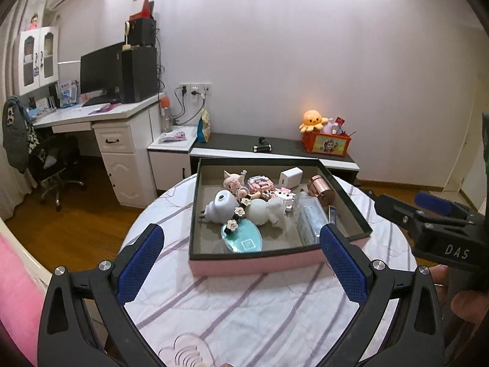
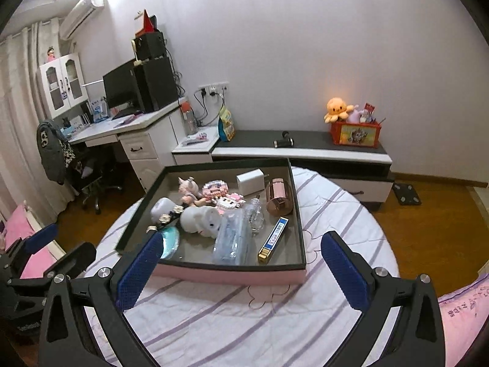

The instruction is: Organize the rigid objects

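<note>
Round surface (image 1: 232, 299), striped cloth. Box (image 1: 256, 263) sits on it, packed: figurine, charger, copper cup (image 2: 278, 197), tube (image 2: 273, 240). Your left claw (image 1: 241, 260) wide, empty. Right claw (image 2: 241, 263) wide, empty. Risk: crowded pile, your pads may nudge neighbours or tip cup.

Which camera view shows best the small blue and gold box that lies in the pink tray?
The right wrist view. There the blue and gold box lies whole near the tray's right wall, label up. In the left wrist view only its far end shows, behind the left tongs' right finger.
</note>
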